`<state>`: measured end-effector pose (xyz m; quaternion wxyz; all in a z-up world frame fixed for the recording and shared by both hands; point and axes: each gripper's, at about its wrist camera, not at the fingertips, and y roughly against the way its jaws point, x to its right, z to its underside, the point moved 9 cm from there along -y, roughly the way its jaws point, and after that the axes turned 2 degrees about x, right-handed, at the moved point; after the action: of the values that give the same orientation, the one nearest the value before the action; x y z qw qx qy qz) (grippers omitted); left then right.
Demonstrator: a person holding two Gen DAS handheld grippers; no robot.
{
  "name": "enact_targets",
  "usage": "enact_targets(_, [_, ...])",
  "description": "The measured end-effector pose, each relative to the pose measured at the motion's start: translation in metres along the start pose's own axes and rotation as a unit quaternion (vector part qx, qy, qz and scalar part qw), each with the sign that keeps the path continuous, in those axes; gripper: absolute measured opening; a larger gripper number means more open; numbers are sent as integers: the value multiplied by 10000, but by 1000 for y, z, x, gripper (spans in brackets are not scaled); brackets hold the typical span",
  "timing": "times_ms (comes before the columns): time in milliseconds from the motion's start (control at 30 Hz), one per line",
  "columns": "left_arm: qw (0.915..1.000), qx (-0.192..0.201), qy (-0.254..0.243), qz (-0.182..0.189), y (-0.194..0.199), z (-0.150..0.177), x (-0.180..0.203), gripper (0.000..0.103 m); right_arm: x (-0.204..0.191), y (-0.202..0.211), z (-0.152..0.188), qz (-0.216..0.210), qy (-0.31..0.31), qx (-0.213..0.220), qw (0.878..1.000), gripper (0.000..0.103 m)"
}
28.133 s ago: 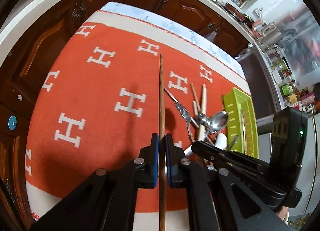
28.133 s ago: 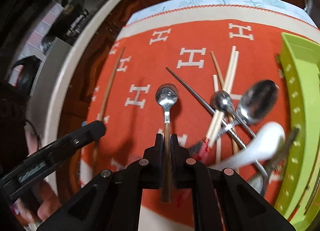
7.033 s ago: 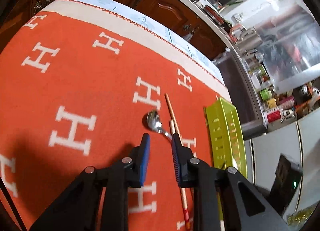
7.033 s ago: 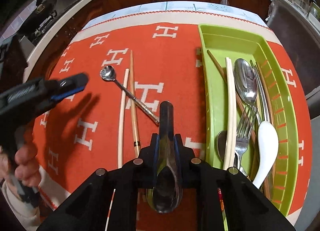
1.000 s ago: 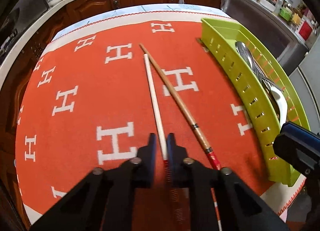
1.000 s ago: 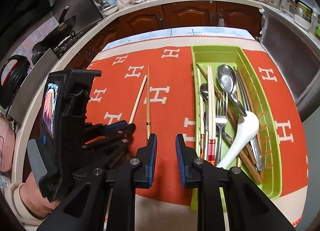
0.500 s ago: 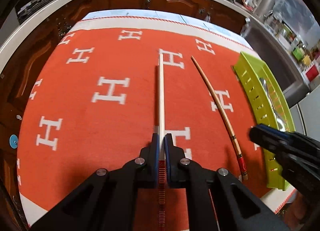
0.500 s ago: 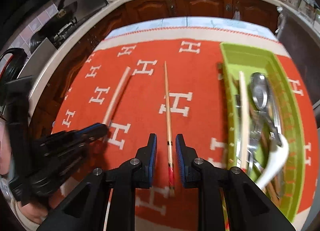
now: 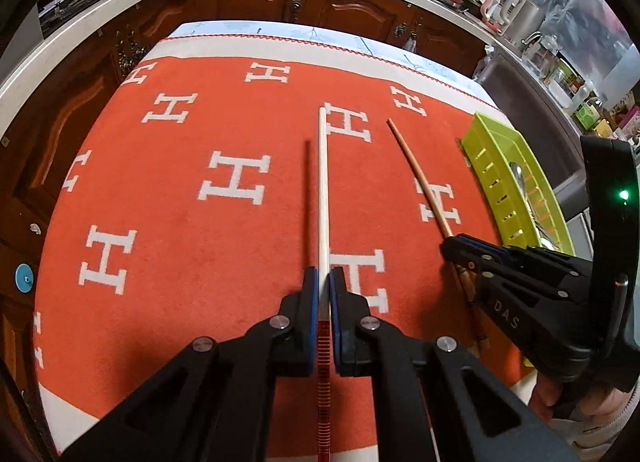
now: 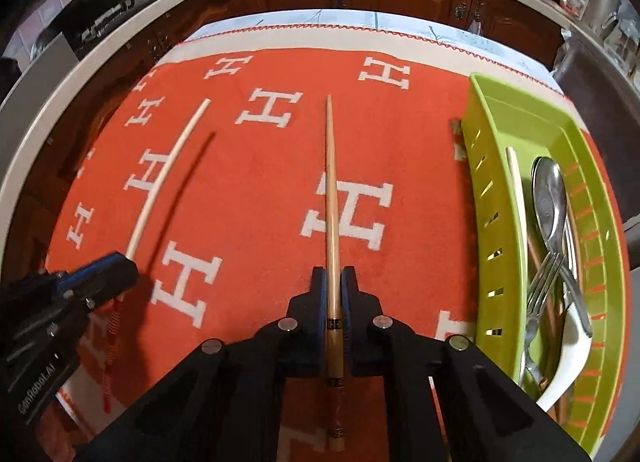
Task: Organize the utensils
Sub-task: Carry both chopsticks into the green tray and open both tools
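Kitchen cabinets ring an orange H-pattern cloth (image 9: 168,198) spread over the bench, with a lime green tray (image 10: 516,134) along its right side already holding a spoon (image 10: 550,190), fork (image 10: 540,274) and white ladle spoon (image 10: 568,358). Left claw (image 9: 324,282) is clenched on the pale chopstick (image 9: 322,182) near its red-striped end, tip lifted off the cloth going by its shadow. Right claw (image 10: 334,282) has just been closing and now pinches the tan bamboo chopstick (image 10: 330,182) near its thick end. Gripping by the butt ends probably makes both easy to swing over and lay lengthwise in the tray.
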<state>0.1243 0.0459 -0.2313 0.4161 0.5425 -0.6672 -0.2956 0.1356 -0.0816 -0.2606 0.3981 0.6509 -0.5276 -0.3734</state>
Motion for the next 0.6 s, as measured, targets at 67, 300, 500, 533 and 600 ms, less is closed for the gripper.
enact_targets(67, [10000, -29, -7, 87, 3, 0, 5, 3, -2, 3, 1, -297, -168, -5, 9994, 6])
enact_targets(300, [9981, 33, -165, 596, 29, -15, 43, 3, 8, 61, 13, -993, -719, 367, 9918, 6])
enact_targets(500, [9942, 164, -436, 973, 52, -30, 99, 3, 52, 115, 35, -1084, -1158, 707, 9848, 6])
enact_targets(533, [9935, 166, -449, 1034, 54, -31, 107, 3, 63, 124, 39, -1072, -1239, 763, 9835, 6])
enact_targets(600, [9919, 127, -502, 1164, 57, -35, 127, 3, 83, 139, 48, -988, -1363, 847, 9821, 6])
